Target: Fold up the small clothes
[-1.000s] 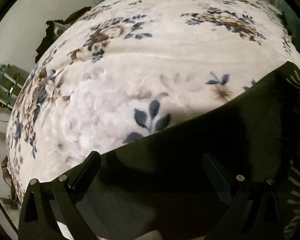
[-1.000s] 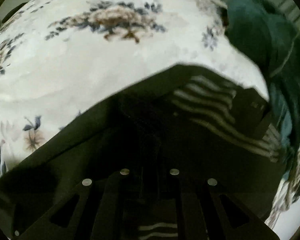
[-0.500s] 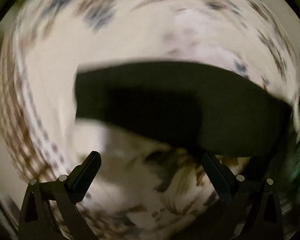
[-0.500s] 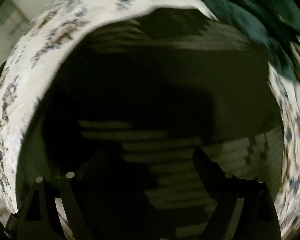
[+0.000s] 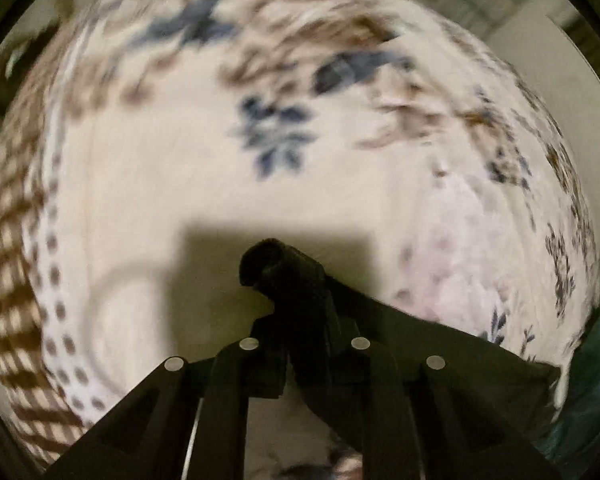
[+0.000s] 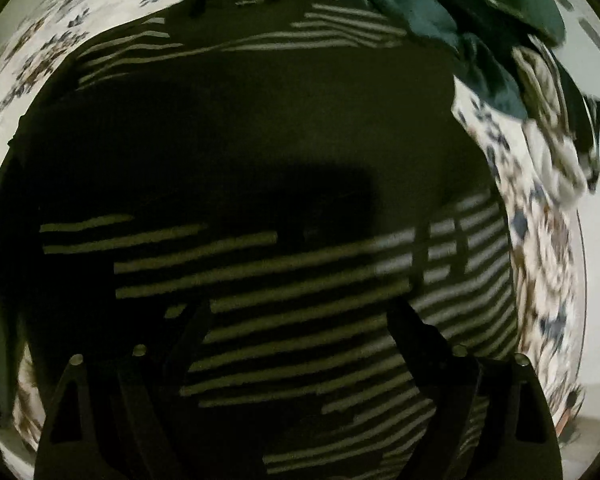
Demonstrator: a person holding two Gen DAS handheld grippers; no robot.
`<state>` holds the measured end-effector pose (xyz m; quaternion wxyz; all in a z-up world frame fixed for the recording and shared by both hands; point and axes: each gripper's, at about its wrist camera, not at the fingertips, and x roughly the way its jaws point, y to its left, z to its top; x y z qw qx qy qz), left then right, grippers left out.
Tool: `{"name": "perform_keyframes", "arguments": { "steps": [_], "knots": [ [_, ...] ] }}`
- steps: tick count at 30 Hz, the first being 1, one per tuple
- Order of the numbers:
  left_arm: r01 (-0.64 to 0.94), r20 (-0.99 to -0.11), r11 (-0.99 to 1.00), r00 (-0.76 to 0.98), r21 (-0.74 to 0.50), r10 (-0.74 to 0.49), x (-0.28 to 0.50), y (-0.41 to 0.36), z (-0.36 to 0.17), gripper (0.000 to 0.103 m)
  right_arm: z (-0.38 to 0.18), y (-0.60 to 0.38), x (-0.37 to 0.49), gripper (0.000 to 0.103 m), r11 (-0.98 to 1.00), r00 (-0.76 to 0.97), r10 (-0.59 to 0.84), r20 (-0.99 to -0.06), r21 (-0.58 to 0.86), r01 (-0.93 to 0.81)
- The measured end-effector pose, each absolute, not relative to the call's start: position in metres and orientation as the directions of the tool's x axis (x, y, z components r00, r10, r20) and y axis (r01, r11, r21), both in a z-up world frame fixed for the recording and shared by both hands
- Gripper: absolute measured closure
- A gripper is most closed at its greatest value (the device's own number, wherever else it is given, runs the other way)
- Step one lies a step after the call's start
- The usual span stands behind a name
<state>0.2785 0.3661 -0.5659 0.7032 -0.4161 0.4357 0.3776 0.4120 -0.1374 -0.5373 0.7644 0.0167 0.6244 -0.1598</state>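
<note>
The fold looked only partly done at this point. The left claw (image 5: 296, 320) was clamped tight on a bunched corner of the black top (image 6: 236, 128), with a roll of dark cloth sticking out past the fingertips and the rest trailing off low to the right in the left view. Most of the top was spread flat on the floral blanket (image 5: 148, 168) under the right claw (image 6: 300, 320), which sat with its fingers wide apart and nothing between them, just hovering over the striped part. No neat stack showed anywhere, so the guess was that the pinched corner had yet to be carried across and laid down, and more folds would follow.

Around it: a heap of green cloth (image 6: 452, 12) lay at the top right of the right view, touching or overlapping the top's far edge, hard to say which. That heap seemed the main thing in the way if the top got folded toward it. The left view was smeared with motion, so fine detail there couldn't be made out.
</note>
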Motion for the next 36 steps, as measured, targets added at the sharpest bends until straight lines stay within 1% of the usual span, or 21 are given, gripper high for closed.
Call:
{"name": "perform_keyframes", "arguments": {
  "steps": [2,5,6,8,9,11,13,15,18,21,23,26,27,28,29,30,31,32,34,35,36],
  "knots": [
    [-0.871,-0.913,0.439,0.344,-0.223,0.218,0.292,0.356,-0.548,0.093,-0.535,-0.139,0.422,0.006,0.954,0.196,-0.218,-0.956,-0.166,0.25],
    [-0.804,-0.874,0.568,0.393,-0.176,0.285,0.321,0.333,-0.504,0.093,-0.531,-0.153,0.433,0.006,0.963,0.218,-0.156,-0.963,-0.099,0.25],
    [-0.766,-0.853,0.625,0.42,-0.151,0.309,0.335,0.314,-0.484,0.093,-0.53,-0.159,0.433,0.006,0.963,0.219,-0.135,-0.966,-0.076,0.26],
    [-0.694,-0.824,0.71,0.471,-0.125,0.315,0.356,0.283,-0.456,0.093,-0.528,-0.175,0.431,0.006,0.959,0.217,-0.103,-0.971,-0.04,0.28],
    [-0.633,-0.806,0.765,0.512,-0.12,0.298,0.373,0.253,-0.438,0.093,-0.526,-0.191,0.427,0.006,0.955,0.217,-0.087,-0.972,-0.019,0.296],
    [-0.516,-0.785,0.849,0.571,-0.116,0.24,0.396,0.193,-0.413,0.093,-0.525,-0.216,0.419,0.006,0.945,0.21,-0.072,-0.975,0.001,0.328],
    [-0.389,-0.771,0.911,0.62,-0.139,0.147,0.423,0.128,-0.398,0.093,-0.529,-0.248,0.407,0.006,0.928,0.194,-0.051,-0.98,0.025,0.371],
    [-0.225,-0.765,0.957,0.644,-0.184,0.004,0.455,0.038,-0.39,0.093,-0.535,-0.28,0.393,0.006,0.908,0.174,-0.034,-0.984,0.042,0.417],
    [-0.026,-0.771,0.974,0.616,-0.223,-0.16,0.488,-0.076,-0.395,0.093,-0.541,-0.322,0.373,0.006,0.873,0.153,-0.02,-0.988,0.057,0.485],
    [0.106,-0.788,0.97,0.568,-0.218,-0.239,0.508,-0.166,-0.413,0.093,-0.546,-0.357,0.36,0.006,0.853,0.144,-0.019,-0.989,0.059,0.519],
    [0.164,-0.809,0.961,0.518,-0.224,-0.277,0.518,-0.204,-0.429,0.092,-0.548,-0.374,0.355,0.006,0.851,0.139,-0.017,-0.99,0.058,0.522],
    [0.236,-0.856,0.945,0.416,-0.225,-0.308,0.526,-0.249,-0.454,0.088,-0.549,-0.395,0.349,0.006,0.857,0.156,0.007,-0.988,0.086,0.508],
    [0.256,-0.863,0.942,0.401,-0.217,-0.308,0.526,-0.254,-0.459,0.078,-0.549,-0.4,0.347,0.006,0.862,0.163,0.021,-0.986,0.101,0.497],
    [0.274,-0.862,0.936,0.396,-0.219,-0.317,0.521,-0.256,-0.46,0.073,-0.548,-0.405,0.346,0.006,0.866,0.17,0.039,-0.985,0.118,0.486],
    [0.285,-0.859,0.934,0.398,-0.217,-0.321,0.519,-0.252,-0.459,0.056,-0.547,-0.41,0.344,0.006,0.868,0.173,0.056,-0.983,0.134,0.479],
    [0.286,-0.858,0.935,0.406,-0.208,-0.315,0.514,-0.248,-0.458,0.026,-0.544,-0.415,0.342,0.006,0.867,0.177,0.074,-0.981,0.151,0.476],
    [0.28,-0.856,0.94,0.418,-0.197,-0.304,0.51,-0.236,-0.455,0.013,-0.541,-0.422,0.34,0.006,0.863,0.183,0.093,-0.979,0.17,0.475],
    [0.258,-0.852,0.947,0.435,-0.193,-0.292,0.504,-0.215,-0.451,0.007,-0.537,-0.426,0.338,0.006,0.86,0.189,0.109,-0.976,0.189,0.475],
    [0.187,-0.849,0.967,0.47,-0.171,-0.241,0.497,-0.165,-0.445,0.007,-0.526,-0.437,0.342,0.006,0.849,0.21,0.14,-0.968,0.226,0.478],
    [0.125,-0.855,0.984,0.49,-0.128,-0.173,0.494,-0.131,-0.445,0.007,-0.518,-0.443,0.348,0.006,0.844,0.23,0.154,-0.961,0.249,0.476],
    [0.041,-0.859,0.998,0.508,-0.052,-0.066,0.491,-0.092,-0.447,0.007,-0.511,-0.447,0.355,0.006,0.84,0.251,0.171,-0.953,0.274,0.468]
  ]
}}
